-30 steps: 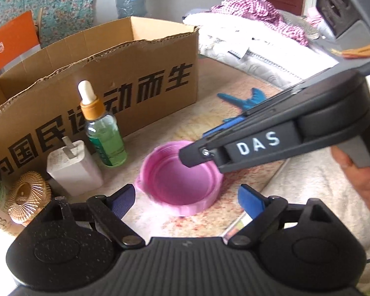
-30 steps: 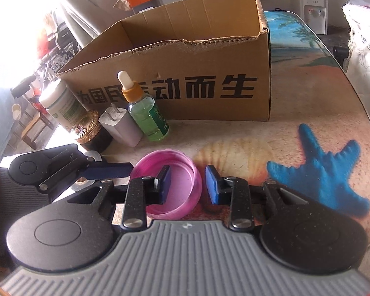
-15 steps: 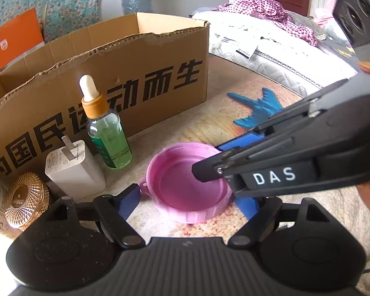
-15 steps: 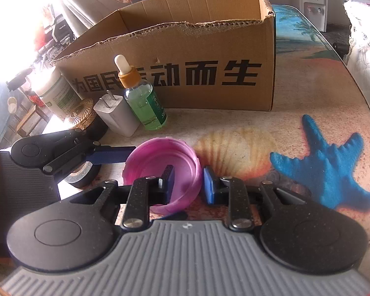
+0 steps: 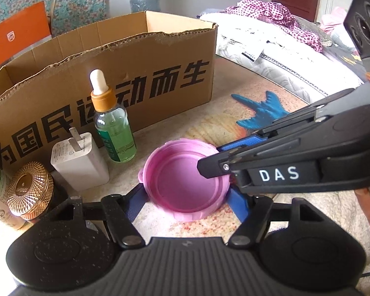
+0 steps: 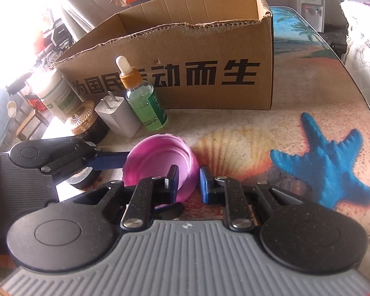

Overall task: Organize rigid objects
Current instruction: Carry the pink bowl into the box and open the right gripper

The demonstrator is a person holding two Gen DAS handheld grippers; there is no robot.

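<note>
mid-pickup of the pink lid point(image 5: 187, 181), likely bound for the box point(image 5: 125, 79) beyond the fingers. right gripper point(image 6: 188, 181) clamped on the lid's near wall, one finger inside, one outside. left gripper point(image 5: 185, 203) closing around the lid, pads just beside its sides, seemingly not pressing yet. lid shallow, round, rigid, open side up, ribbed wall, slightly tilted. next: probably firm the hold, lift clear of the dropper bottle point(image 5: 113, 128) and charger point(image 5: 80, 160).
</note>
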